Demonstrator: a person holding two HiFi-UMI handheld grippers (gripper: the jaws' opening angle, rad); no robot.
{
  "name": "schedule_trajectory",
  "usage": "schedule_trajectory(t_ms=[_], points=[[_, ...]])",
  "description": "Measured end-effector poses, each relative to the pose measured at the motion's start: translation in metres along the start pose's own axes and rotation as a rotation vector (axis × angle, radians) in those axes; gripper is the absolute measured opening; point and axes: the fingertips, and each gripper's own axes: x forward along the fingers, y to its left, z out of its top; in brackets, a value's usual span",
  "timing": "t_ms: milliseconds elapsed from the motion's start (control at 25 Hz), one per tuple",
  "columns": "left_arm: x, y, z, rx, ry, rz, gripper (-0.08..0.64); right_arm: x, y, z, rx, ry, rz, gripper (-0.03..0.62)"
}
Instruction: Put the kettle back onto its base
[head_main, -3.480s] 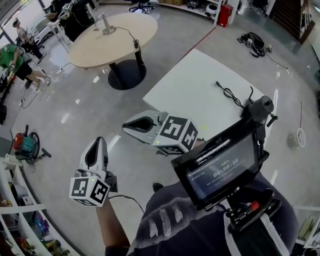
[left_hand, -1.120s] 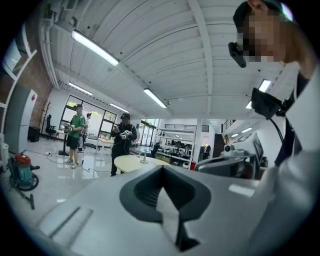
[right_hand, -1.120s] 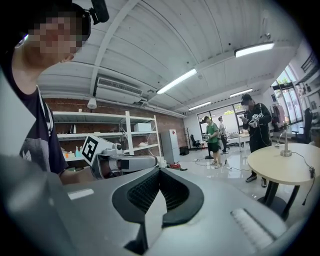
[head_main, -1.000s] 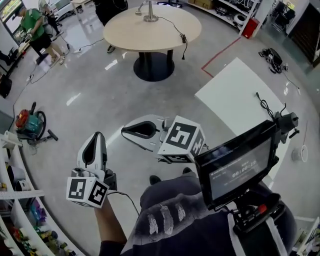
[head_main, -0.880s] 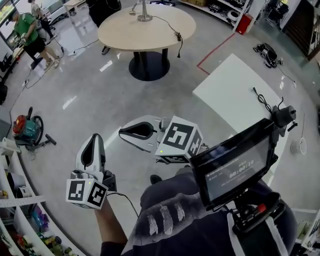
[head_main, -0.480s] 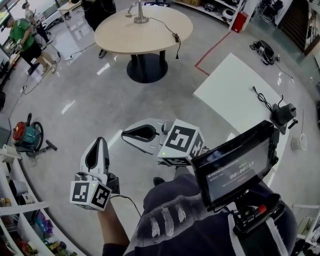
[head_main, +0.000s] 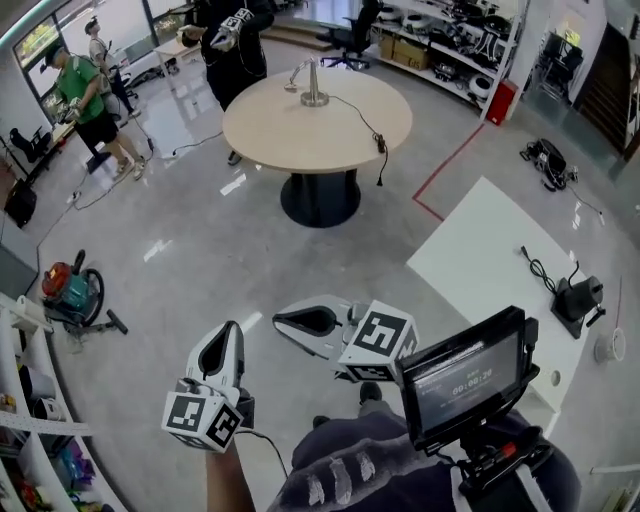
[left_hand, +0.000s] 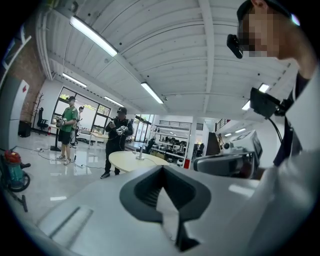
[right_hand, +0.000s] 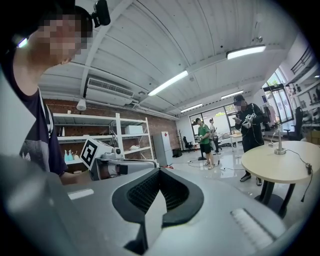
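Your left gripper (head_main: 230, 335) has its jaws pressed together on nothing, and so does your right gripper (head_main: 285, 322). Both hang over the floor (head_main: 190, 250). No kettle or base shows clearly. The black corded object (head_main: 575, 298) on the white table (head_main: 480, 250) is too small to name, so progress stays unsettled.

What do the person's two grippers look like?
Both the left gripper and right gripper are white, tapered shells with black padded insides. Each carries a white cube with black square markers. A thin black cable trails from the left one.
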Motion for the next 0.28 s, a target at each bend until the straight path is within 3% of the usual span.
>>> schedule_trajectory(t_ms=[280], points=[[-0.01,-0.021,-0.007,-0.02,0.06,-0.019,-0.014,-0.011,0.026,-0.013,0.105,-0.011,0.023,0.002]])
